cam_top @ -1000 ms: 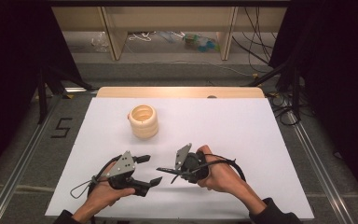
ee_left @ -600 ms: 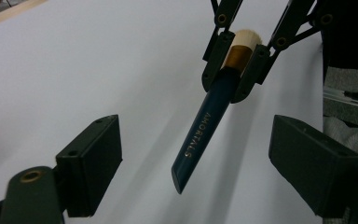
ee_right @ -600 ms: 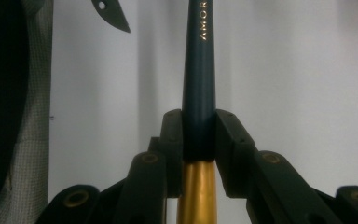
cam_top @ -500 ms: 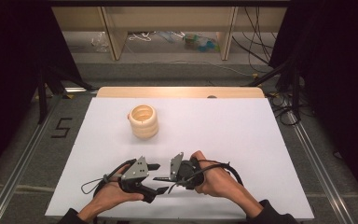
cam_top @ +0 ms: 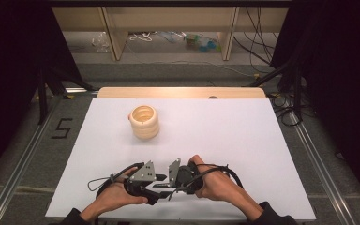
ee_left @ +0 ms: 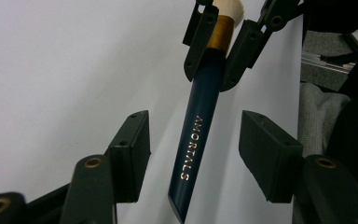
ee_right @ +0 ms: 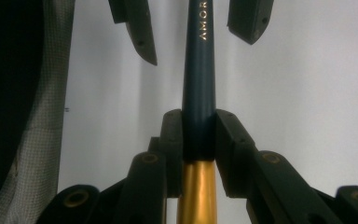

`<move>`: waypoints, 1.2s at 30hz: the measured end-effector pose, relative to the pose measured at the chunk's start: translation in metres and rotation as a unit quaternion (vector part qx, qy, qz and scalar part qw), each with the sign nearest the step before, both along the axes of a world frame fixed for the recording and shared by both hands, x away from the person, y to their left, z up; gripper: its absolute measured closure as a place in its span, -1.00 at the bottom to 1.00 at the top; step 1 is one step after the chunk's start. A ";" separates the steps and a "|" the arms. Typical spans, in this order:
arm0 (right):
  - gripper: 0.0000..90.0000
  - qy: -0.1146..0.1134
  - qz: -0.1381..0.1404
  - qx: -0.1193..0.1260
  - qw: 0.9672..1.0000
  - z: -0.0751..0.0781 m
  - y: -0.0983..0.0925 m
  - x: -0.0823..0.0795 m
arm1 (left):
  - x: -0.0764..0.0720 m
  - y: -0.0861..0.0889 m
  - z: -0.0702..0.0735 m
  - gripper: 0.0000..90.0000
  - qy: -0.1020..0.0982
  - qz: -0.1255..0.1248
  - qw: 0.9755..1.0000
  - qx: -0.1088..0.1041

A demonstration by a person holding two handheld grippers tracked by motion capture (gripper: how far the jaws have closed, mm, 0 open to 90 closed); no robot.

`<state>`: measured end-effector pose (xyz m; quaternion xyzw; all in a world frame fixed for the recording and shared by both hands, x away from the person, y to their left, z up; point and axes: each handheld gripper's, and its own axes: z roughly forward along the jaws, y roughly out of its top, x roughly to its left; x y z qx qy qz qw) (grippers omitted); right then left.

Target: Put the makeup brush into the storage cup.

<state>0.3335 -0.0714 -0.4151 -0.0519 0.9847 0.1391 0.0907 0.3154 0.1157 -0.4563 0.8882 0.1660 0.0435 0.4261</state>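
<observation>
The right gripper is clamped on a dark blue makeup brush just where the handle meets the gold ferrule. The brush hangs low over the white worktop, near its front edge, with the handle running toward the left gripper. That gripper's jaws have just been closing and now stand about half open, 1 on each side of the handle, their pads not yet touching it.

The likeliest trouble is a skewed handover. The handle lies at a slant between the left pads, nearer 1 than the other, so that pad may meet it first and push the brush sideways, twisting it in the right grip. The handle also looks smooth and tapered; a hold near its tip could slip once the right gripper lets go, and the brush would probably drop onto the worktop.

The 2 grippers are very close together, nose to nose, so little room remains between them. The front edge is near the person's hands. Behind, the worktop is bare up to a cream ringed holder, well apart.
</observation>
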 end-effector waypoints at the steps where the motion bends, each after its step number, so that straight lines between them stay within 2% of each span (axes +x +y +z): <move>1: 0.65 0.008 -0.004 0.005 1.000 -0.001 0.001 -0.001 | 0.000 0.000 0.000 0.03 -0.001 -0.003 1.000 0.007; 5: 0.66 0.006 0.008 -0.004 1.000 -0.001 0.002 -0.003 | 0.000 -0.002 -0.001 0.08 0.012 -0.007 1.000 0.006; 8: 0.65 0.001 0.017 -0.011 1.000 -0.002 0.004 -0.005 | 0.000 -0.003 -0.001 0.13 0.020 -0.005 1.000 0.015; 9: 0.65 0.001 0.016 -0.012 1.000 -0.002 0.005 -0.006 | -0.001 -0.004 -0.002 0.14 0.036 -0.008 0.999 0.014; 11: 0.65 0.001 0.024 -0.013 1.000 -0.001 0.005 -0.007 | 0.000 -0.004 -0.001 0.15 0.036 -0.011 0.999 0.018; 14: 0.65 0.004 0.009 -0.020 1.000 0.000 0.005 -0.010 | 0.000 -0.005 -0.001 0.17 0.043 -0.013 0.999 0.017; 15: 0.65 -0.004 0.029 -0.010 1.000 -0.001 0.006 -0.009 | 0.000 -0.005 -0.001 0.18 0.049 -0.012 0.999 0.019; 16: 0.65 -0.004 0.029 -0.010 1.000 -0.001 0.006 -0.009 | 0.000 -0.005 -0.001 0.18 0.050 -0.013 0.998 0.022; 17: 0.65 0.012 0.042 -0.008 0.999 -0.001 0.006 -0.008 | 0.001 -0.005 -0.001 0.20 0.051 -0.017 0.998 0.028; 18: 0.65 0.012 0.042 -0.008 0.999 -0.001 0.006 -0.008 | 0.001 -0.005 -0.001 0.20 0.051 -0.017 0.998 0.028; 19: 0.65 0.006 0.044 -0.006 0.999 -0.003 0.007 -0.009 | 0.001 -0.005 -0.001 0.21 0.064 -0.014 0.998 0.021; 20: 0.65 0.005 0.024 -0.021 0.999 -0.001 0.006 -0.013 | 0.001 -0.005 -0.001 0.21 0.067 -0.014 0.997 0.021; 22: 0.65 0.004 0.025 -0.021 0.999 -0.001 0.007 -0.014 | 0.002 -0.005 -0.001 0.25 0.072 -0.016 0.997 0.022; 23: 0.65 -0.002 0.045 -0.013 0.999 -0.002 0.008 -0.012 | 0.002 -0.005 -0.001 0.26 0.077 -0.015 0.997 0.023; 26: 0.66 -0.002 0.057 -0.010 0.998 -0.002 0.009 -0.013 | 0.003 -0.005 -0.001 0.27 0.098 -0.022 0.995 0.018; 27: 0.66 -0.004 0.055 -0.012 0.998 -0.002 0.009 -0.014 | 0.003 -0.005 -0.001 0.28 0.098 -0.022 0.995 0.018; 28: 0.65 -0.006 0.062 -0.010 0.998 -0.003 0.010 -0.013 | 0.002 -0.005 -0.001 0.29 0.108 -0.018 0.994 0.012; 29: 0.65 -0.006 0.055 -0.014 0.998 -0.003 0.010 -0.015 | 0.002 -0.005 -0.001 0.30 0.109 -0.018 0.994 0.010; 30: 0.65 0.003 0.041 -0.022 0.999 -0.002 0.009 -0.017 | 0.002 -0.005 -0.001 0.30 0.109 -0.018 0.994 0.010; 35: 0.66 0.001 0.050 -0.022 0.998 -0.002 0.009 -0.018 | 0.003 -0.006 -0.003 0.34 0.120 -0.023 0.992 0.015; 36: 0.65 -0.001 0.057 -0.022 0.998 -0.002 0.009 -0.017 | 0.005 -0.005 -0.002 0.35 0.116 -0.033 0.993 0.019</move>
